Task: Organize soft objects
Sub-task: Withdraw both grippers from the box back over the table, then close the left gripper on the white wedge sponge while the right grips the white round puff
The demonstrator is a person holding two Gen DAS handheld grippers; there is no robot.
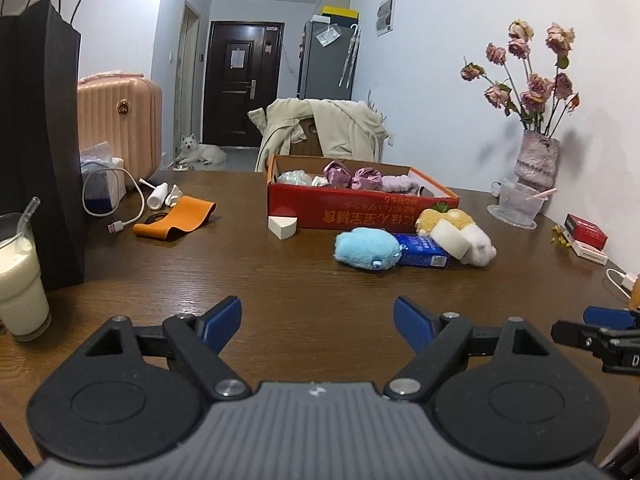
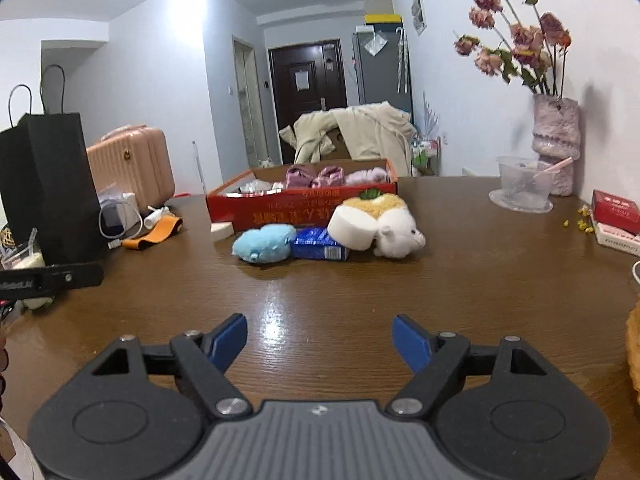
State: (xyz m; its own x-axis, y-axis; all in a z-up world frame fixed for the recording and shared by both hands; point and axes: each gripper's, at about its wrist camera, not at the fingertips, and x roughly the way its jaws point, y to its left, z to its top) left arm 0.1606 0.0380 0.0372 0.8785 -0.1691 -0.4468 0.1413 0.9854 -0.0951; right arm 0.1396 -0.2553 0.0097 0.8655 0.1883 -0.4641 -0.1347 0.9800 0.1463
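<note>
Both tools hang low over the brown surface [image 1: 304, 280], and both are empty. The left tool [image 1: 318, 322] has its blue pads spread wide with only bare wood between them; the right tool [image 2: 320, 340] shows the same wide gap with nothing in it.

From the left tool, the soft things sit up at about one o'clock, well apart from the pads. The blue plush [image 1: 367, 248] lies nearest, touching the blue packet [image 1: 424, 251]. A white sponge block [image 1: 451, 238] leans on that packet, and the white and yellow plush [image 1: 472, 236] presses in behind it. A lone wedge sponge [image 1: 283, 226] rests just in front of the red box [image 1: 360, 206], which already holds pink and pale fabric pieces [image 1: 352, 176].

These look feather-light and squashy, so they should compress rather than slip. I'd pinch the blue plush across its fat middle. Care is needed with the sponge block: propped as it is, lifting a neighbour will likely tip it.
</note>
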